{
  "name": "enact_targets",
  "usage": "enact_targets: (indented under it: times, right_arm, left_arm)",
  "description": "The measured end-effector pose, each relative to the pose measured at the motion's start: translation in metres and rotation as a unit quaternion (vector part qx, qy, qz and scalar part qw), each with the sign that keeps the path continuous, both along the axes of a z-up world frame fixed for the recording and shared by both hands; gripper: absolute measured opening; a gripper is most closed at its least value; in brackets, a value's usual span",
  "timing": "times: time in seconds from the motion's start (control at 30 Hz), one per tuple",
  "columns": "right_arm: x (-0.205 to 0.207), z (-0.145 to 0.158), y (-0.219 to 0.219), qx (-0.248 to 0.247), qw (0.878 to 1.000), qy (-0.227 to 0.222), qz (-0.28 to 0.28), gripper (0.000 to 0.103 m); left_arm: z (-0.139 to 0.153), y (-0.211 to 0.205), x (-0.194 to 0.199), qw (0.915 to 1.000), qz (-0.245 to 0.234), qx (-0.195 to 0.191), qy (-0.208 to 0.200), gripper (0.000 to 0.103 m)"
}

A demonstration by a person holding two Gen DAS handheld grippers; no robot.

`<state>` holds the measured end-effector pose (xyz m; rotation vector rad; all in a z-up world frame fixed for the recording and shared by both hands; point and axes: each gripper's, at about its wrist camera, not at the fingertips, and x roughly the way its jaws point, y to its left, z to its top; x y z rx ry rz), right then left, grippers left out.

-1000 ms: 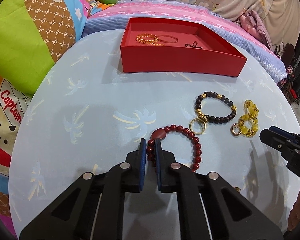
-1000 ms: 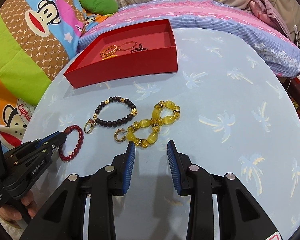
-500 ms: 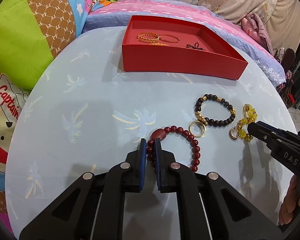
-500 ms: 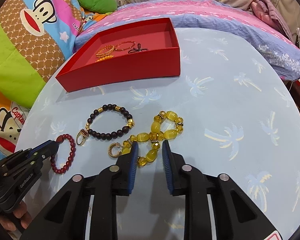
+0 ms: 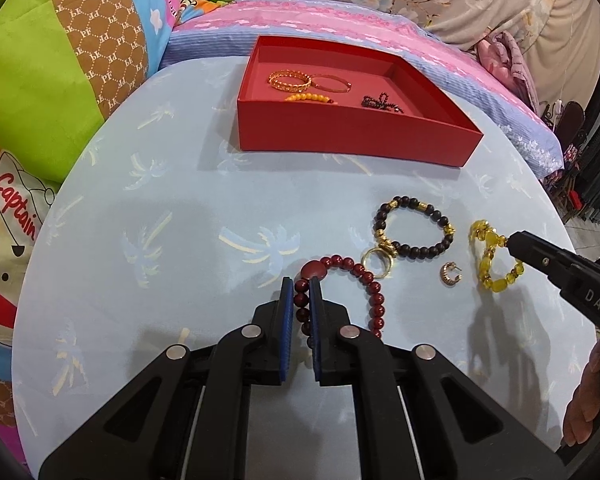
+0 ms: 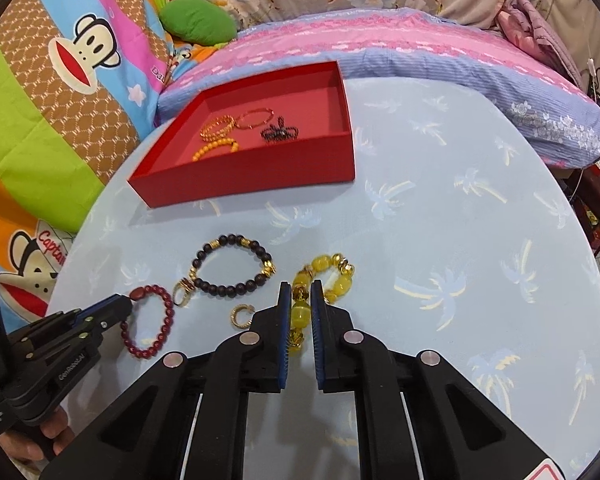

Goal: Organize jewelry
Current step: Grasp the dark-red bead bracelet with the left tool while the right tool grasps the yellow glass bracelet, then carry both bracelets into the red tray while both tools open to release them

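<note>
My left gripper [image 5: 301,286] is shut on the dark red bead bracelet [image 5: 364,280], low over the table; it also shows in the right wrist view [image 6: 156,320]. My right gripper [image 6: 300,290] is shut on the yellow bead bracelet [image 6: 324,280], also seen in the left wrist view [image 5: 496,256]. A black and gold bead bracelet [image 5: 414,226], a gold ring [image 5: 378,261] and a small gold earring [image 5: 450,274] lie on the table between them. The red tray [image 5: 340,132] at the back holds several bracelets.
The round table has a pale blue palm-print cloth [image 5: 180,208]. A bed with pink and blue bedding [image 6: 420,52] and colourful cushions [image 5: 40,80] surrounds its far and left sides. The table edge drops off at the right [image 6: 596,280].
My right gripper moved forward and closed on the yellow bracelet, pulling it away from the earring. My left gripper stays shut on the red bracelet, which has shifted slightly.
</note>
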<state>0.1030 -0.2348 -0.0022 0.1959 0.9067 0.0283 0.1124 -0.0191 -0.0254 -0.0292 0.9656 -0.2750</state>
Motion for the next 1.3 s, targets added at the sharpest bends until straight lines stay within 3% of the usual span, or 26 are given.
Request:
enact_targets:
  times: [0.57, 1.03, 1.17, 1.3]
  right_arm:
    - [0.016, 0.069, -0.003, 0.010, 0.998, -0.061, 0.014, 0.009]
    - [0.097, 0.105, -0.007, 0.010, 0.995, -0.091, 0.026, 0.009]
    - [0.118, 0.104, -0.008, 0.008, 0.996, -0.091, 0.023, 0.009]
    - [0.135, 0.092, -0.014, 0.007, 0.997, -0.080, 0.017, 0.009]
  left_arm:
    - [0.062, -0.014, 0.008, 0.9976, -0.044, -0.042, -0.033, 0.007]
    - [0.120, -0.041, 0.091, 0.9913, -0.072, -0.083, -0.072, 0.008]
    - [0.116, -0.054, 0.121, 0.9891, -0.080, -0.111, -0.054, 0.008]
    - [0.088, -0.068, 0.146, 0.9885, -0.081, -0.127, -0.015, 0.008]
